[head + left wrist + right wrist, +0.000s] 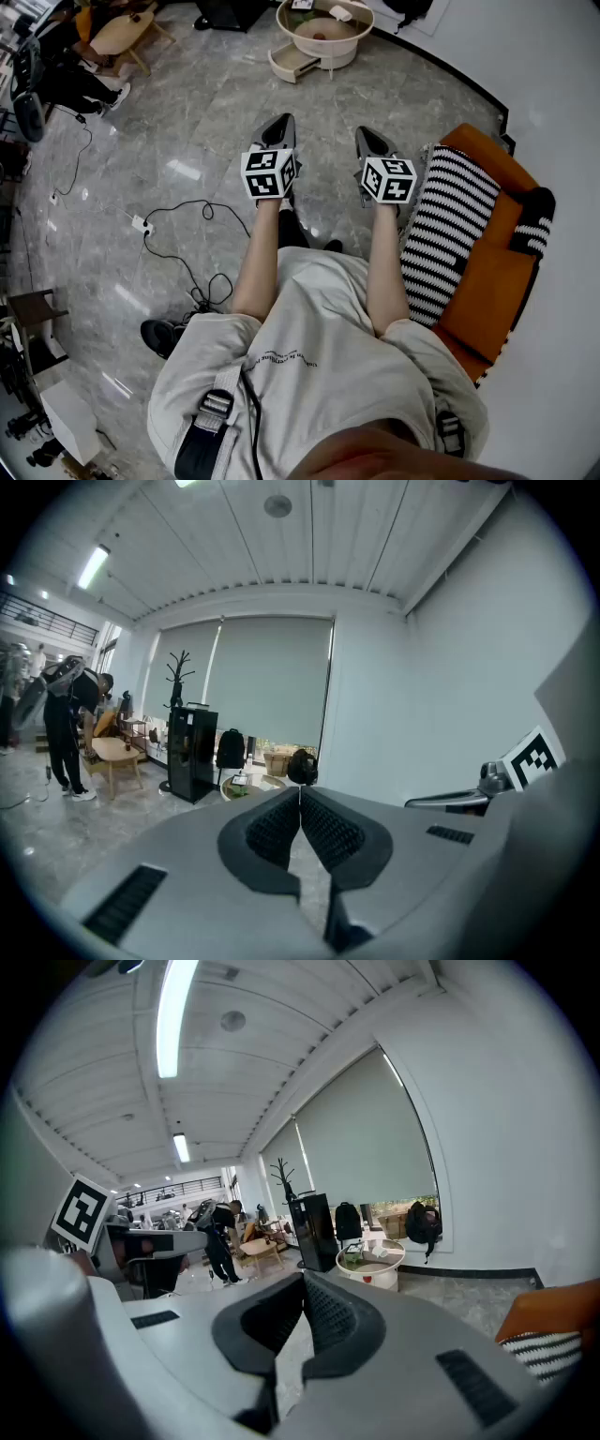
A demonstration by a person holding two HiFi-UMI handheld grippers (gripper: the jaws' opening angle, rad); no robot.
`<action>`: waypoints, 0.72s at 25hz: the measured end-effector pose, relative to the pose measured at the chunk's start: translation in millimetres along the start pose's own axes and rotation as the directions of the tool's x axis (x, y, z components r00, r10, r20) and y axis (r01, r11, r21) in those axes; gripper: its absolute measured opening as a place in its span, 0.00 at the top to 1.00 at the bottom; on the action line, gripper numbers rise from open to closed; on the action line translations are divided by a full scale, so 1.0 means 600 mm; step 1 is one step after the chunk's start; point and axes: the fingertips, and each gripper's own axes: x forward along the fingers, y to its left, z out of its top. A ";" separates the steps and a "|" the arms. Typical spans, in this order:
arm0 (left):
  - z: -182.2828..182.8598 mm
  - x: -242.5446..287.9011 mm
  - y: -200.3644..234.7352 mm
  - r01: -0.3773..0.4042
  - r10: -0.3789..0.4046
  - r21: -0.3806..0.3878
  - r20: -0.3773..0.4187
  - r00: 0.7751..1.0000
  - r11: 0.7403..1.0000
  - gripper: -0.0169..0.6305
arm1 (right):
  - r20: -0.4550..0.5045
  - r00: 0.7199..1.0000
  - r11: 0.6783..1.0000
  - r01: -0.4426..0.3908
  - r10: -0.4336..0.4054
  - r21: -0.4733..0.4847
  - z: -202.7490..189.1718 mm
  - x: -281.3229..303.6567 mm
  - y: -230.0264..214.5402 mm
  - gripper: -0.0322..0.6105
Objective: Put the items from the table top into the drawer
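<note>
Grippers: two. The left gripper (281, 127) and the right gripper (367, 136) are pointing forward side by side above the floor (187, 122), apart from each other, each at the end of a bare forearm.
Marker cubes: two, one riding on each gripper.
Left jaws: clenched. In the left gripper view the left gripper (300, 803) is showing its two pads meeting at the tips, with nothing between them.
Right jaws: clenched. In the right gripper view the right gripper (302, 1286) is showing its pads touching at the tips, also with nothing between them.
Table: one round white table (364, 28) is standing well ahead of both grippers, across the floor. Neither gripper is touching it.
Tabletop items: three small items are lying on the tabletop. One is white (342, 13), one is dark (302, 5) and one is reddish-brown (321, 36). They are too small to tell what they are.
Drawer: one drawer (293, 62) is standing pulled out at the table's base, on the side facing the person.
Sofa: one orange sofa (492, 281) is standing just to the right of the right gripper. It is carrying two black-and-white striped cushions, the larger one (450, 225) nearest the gripper.
Cable: one black cable (183, 253) is lying looped on the floor to the left.
</note>
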 end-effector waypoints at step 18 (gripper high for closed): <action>0.003 0.019 0.036 -0.007 0.010 0.059 -0.047 0.999 0.998 0.94 | 0.045 0.998 0.983 -0.060 0.053 0.172 0.015 0.052 -0.028 0.90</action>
